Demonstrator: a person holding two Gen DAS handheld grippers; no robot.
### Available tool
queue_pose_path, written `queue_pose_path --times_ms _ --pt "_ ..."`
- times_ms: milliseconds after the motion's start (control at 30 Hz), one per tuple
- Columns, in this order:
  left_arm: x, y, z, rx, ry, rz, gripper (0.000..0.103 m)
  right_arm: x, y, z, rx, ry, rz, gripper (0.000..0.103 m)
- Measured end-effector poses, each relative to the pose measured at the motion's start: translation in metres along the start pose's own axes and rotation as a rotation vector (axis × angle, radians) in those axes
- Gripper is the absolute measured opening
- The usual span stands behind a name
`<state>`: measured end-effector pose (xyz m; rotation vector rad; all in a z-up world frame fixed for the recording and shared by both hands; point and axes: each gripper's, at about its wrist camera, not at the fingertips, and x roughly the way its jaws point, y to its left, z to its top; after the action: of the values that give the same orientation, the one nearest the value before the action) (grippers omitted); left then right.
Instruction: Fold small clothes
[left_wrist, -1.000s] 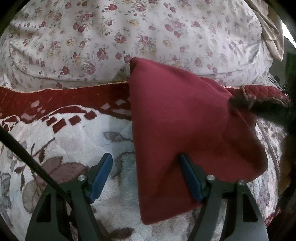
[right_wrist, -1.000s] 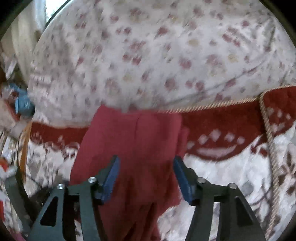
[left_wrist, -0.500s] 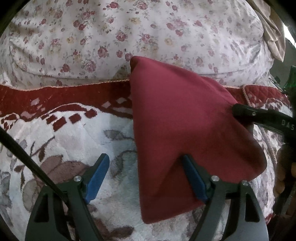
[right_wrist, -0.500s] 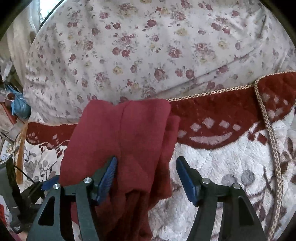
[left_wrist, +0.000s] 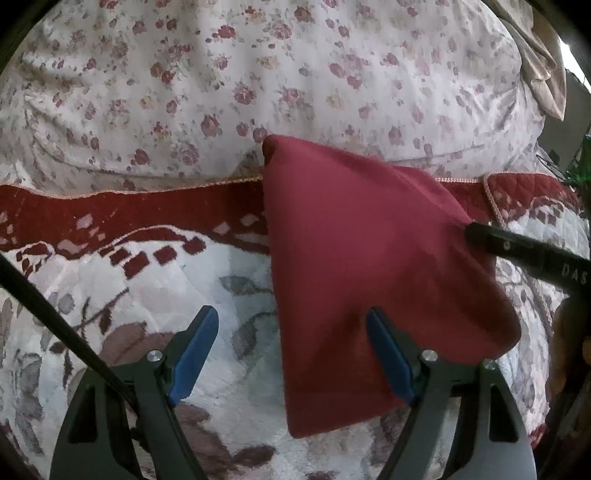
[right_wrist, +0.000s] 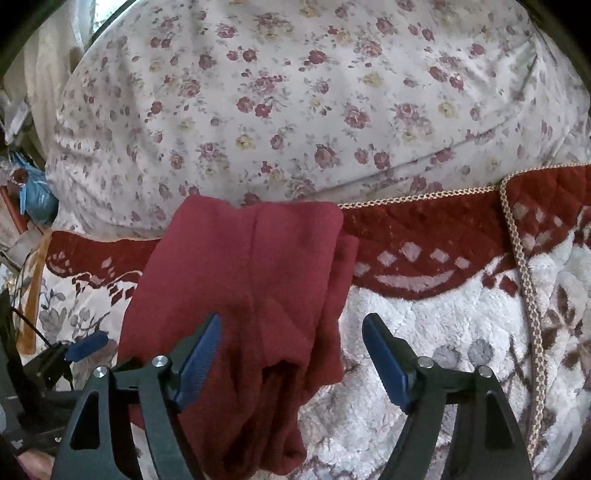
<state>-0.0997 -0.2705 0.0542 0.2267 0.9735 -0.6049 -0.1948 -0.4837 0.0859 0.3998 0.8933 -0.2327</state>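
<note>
The red garment runs under the right gripper's left finger, so its near edge is hidden. In the left wrist view, the other gripper's black finger leaves frame at right. Clutter at far left stays unreadable.

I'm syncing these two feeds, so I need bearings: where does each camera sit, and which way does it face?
Left wrist: on the left gripper, looking forward and down at the red garment on the blanket; its open blue-padded fingers show, and the right gripper's finger enters at right.
Right wrist: on the right gripper, facing the same garment from its other side; its open fingers show, the left gripper low at left.
Shared: garment, blanket, floral bedding.
</note>
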Motion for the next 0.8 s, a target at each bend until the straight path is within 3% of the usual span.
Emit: queue_pose_path --times_ms 433,633,800 --pt "-0.009 0.000 0.003 -0.001 -0.008 0.001 0.084 -0.008 0.003 -0.003 0.001 -0.008 -0.004 0.087" --pt "0.000 0.017 0.009 -0.080 0.004 -0.070 0.093 -0.003 -0.011 -0.002 0.033 0.002 0.024 0.096" --pt "0.027 0.027 0.018 -0.150 0.061 -0.182 0.097 0.026 -0.032 0.001 0.095 0.047 0.125 0.096"
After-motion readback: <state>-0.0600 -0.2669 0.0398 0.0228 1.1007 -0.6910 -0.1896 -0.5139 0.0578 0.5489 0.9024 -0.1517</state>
